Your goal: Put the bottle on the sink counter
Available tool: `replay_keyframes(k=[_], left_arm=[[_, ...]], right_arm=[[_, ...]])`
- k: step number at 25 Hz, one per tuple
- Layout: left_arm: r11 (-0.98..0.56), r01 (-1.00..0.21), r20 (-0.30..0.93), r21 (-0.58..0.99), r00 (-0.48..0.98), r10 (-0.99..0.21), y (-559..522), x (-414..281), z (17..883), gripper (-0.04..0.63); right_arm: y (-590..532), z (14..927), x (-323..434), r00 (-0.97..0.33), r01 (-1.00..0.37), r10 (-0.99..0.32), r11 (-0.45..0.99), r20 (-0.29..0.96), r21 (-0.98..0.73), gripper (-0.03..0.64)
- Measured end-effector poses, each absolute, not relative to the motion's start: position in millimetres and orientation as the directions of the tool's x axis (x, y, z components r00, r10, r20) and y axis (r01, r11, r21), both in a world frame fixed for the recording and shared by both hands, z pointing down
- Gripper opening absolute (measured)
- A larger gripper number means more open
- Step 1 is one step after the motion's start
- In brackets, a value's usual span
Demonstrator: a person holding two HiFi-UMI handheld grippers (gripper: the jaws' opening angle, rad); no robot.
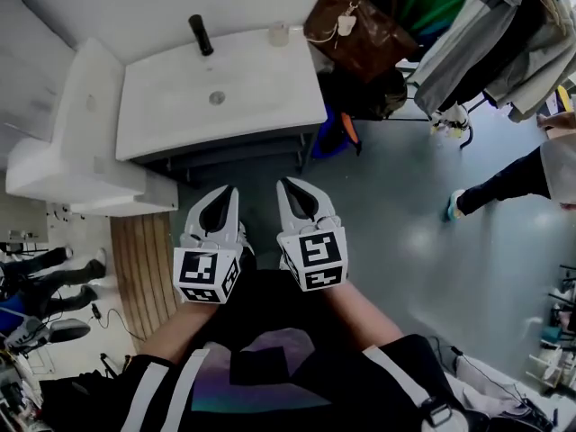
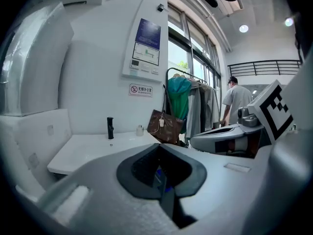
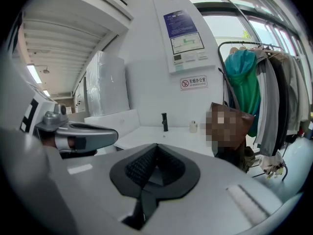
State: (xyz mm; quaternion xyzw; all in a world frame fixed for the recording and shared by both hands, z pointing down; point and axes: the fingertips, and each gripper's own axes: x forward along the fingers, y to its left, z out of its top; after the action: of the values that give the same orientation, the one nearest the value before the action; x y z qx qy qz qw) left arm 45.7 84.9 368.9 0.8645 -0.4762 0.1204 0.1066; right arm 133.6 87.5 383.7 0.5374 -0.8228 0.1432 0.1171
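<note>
White bottle [image 1: 278,32] (small) stands on sink counter [image 1: 270,93].

bottle [image 1: 279,32]: small, pale, upright | on white sink counter [image 1: 288,88], back corner

I hold the left gripper [image 1: 221,196] and right gripper [image 1: 292,189] side by side ahead of me, tilted slightly downward, each with its jaws closed together, my bare forearms [image 1: 175,327] stretched forward and nearly parallel behind them

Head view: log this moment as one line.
left tool: shut, empty | right tool: shut, empty | small bottle: on sink counter, back corner, beside brown bag
</note>
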Motion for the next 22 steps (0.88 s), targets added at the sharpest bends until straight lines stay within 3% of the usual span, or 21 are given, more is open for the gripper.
replay_keyframes(k=[10, 22], left_arm=[[-0.544, -0.838, 0.304, 0.048, 0.531, -0.791, 124, 39, 365, -0.003], [-0.595, -0.800, 0.259, 0.071, 0.591, -0.764, 140, -14, 362, -0.003]], right_arm=[[123, 362, 123, -0.418, -0.906, -0.854, 0.415, 0.310, -0.079, 0.000], [150, 370, 67, -0.355, -0.931, -0.863, 0.363, 0.360, -0.048, 0.000]])
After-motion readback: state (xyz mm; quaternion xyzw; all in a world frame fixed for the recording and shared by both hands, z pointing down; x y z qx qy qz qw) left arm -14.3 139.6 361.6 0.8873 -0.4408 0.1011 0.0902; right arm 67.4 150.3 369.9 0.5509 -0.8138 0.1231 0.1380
